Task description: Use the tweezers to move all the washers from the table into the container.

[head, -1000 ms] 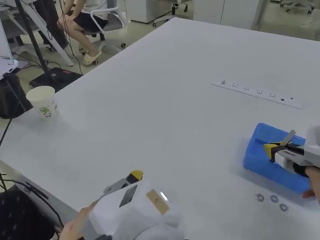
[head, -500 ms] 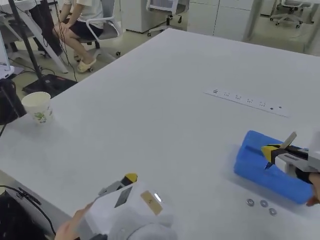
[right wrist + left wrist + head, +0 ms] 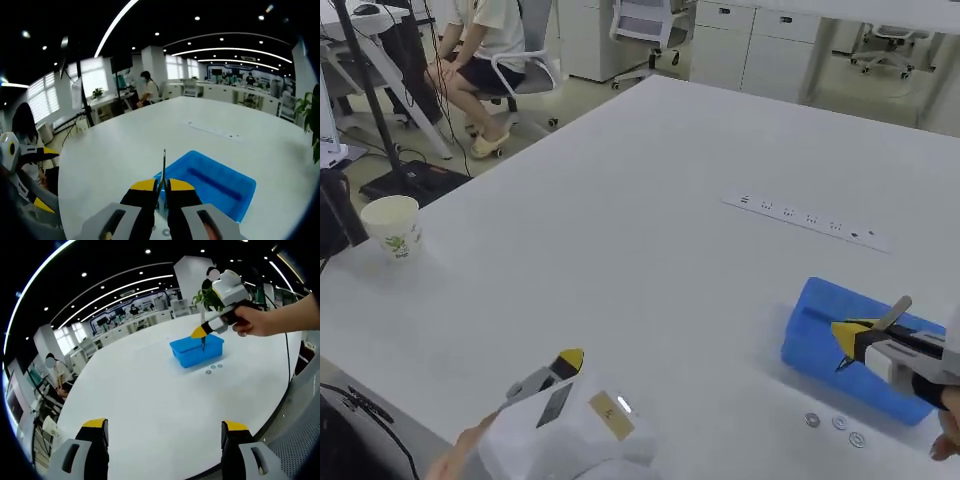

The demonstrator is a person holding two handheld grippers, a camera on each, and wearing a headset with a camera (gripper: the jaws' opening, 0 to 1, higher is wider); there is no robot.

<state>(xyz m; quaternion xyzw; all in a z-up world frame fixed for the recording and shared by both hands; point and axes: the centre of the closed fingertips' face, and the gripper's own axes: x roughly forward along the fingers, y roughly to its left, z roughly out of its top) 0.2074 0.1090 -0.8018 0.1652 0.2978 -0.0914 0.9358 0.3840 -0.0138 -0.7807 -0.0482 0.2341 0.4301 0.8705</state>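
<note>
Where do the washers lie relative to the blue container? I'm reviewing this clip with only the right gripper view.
Observer: In the head view, three washers lie in a short row on the table. They are just on the person's side of the blue container and not touching it.
Operator: Is there anything else on the table that I should log?
Observer: Yes, a paper cup stands upright near the table's left edge, far from the container.
</note>
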